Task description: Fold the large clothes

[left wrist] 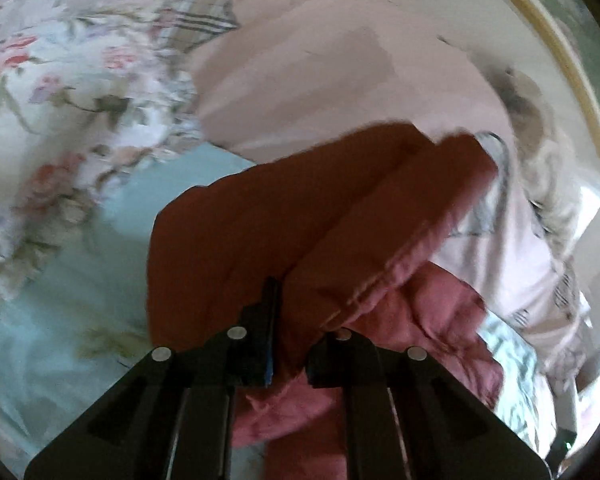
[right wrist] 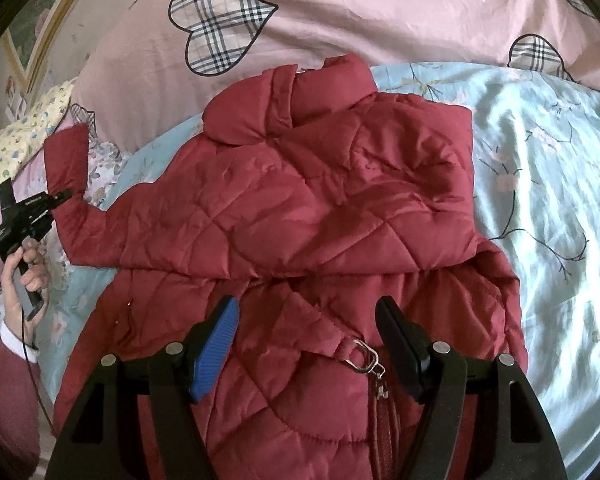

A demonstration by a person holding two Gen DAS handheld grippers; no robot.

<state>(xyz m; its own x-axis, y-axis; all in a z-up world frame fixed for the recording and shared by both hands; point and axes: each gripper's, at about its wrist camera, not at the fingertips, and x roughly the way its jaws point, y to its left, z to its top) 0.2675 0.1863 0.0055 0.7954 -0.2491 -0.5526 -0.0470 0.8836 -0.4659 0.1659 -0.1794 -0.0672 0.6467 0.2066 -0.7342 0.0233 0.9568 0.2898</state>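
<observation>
Red jacket (right wrist: 300, 208) spread on a bed (right wrist: 540, 200).
Left claw (right wrist: 60, 196) pinches its sleeve (right wrist: 68, 160); right claw (right wrist: 308, 344) hangs spread above the zip.

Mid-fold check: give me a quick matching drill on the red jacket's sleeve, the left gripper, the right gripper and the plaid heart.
Things:
1. sleeve
2. left gripper
3. right gripper
4. plaid heart

States or places:
A. open above the red jacket front
B. printed on the pink cover
C. lifted off the bed, pinched near its cuff
D. shut on red fabric

Pairs: 1-C, 2-D, 3-A, 4-B
</observation>
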